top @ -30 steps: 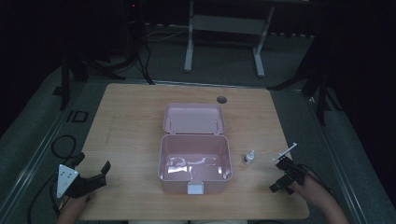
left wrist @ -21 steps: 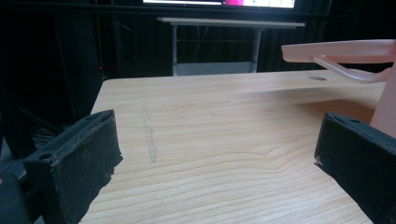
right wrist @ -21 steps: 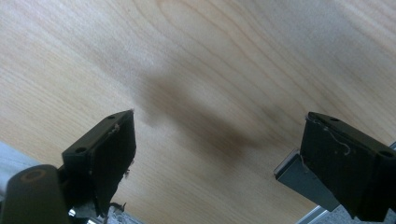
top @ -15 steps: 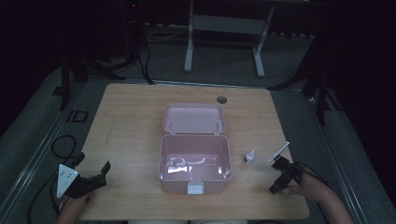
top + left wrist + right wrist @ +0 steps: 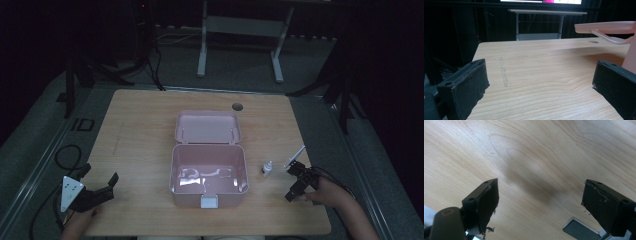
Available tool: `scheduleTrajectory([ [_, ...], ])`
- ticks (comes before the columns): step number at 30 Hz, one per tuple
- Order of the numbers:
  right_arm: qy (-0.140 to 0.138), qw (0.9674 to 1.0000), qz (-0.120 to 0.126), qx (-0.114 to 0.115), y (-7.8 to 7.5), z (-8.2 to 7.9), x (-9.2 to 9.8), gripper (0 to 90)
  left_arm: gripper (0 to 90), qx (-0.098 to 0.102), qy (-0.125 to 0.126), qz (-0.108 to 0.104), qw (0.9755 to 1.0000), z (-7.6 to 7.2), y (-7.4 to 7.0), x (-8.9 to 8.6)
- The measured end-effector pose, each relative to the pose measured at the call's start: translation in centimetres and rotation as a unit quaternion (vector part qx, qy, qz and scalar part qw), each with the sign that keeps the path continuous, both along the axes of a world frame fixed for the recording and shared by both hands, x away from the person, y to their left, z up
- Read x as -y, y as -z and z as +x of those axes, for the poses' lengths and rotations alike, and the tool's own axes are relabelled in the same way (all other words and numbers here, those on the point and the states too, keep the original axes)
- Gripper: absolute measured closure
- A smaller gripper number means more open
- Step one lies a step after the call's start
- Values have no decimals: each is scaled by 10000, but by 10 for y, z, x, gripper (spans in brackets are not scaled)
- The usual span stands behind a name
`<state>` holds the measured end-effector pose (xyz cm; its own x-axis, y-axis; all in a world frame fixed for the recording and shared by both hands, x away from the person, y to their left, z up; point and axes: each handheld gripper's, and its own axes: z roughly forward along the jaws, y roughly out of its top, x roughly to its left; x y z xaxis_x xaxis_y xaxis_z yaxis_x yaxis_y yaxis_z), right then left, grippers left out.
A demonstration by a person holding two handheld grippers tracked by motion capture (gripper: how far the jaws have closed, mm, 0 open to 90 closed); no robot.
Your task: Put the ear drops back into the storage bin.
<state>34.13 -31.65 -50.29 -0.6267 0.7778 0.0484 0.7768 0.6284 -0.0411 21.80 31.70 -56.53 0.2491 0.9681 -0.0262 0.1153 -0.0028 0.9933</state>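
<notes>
**Two open grippers beside a pink box**

At the lower left, the left gripper rests wide open, holding nothing. The open pink box sits in the middle. Right of it stands a small white bottle. The right gripper, jaws just narrowing slightly, holds nothing.

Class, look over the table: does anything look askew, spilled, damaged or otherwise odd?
Nothing is spilled or broken. The pink box sits open, square to the table. Only the small bottle and white stick lie loose beside it.
</notes>
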Motion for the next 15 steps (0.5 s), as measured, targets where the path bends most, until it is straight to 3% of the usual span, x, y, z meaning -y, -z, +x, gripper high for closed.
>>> scheduleTrajectory([
  [4, -16, 10000, -42, -89, -1, 5, -6, 146, 4, 1, -2, -6, 10000, 0, 0, 0],
  [15, -45, 10000, 32, -68, -6, 23, -25, 174, 4, 5, 8, -17, 10000, 0, 0, 0],
])
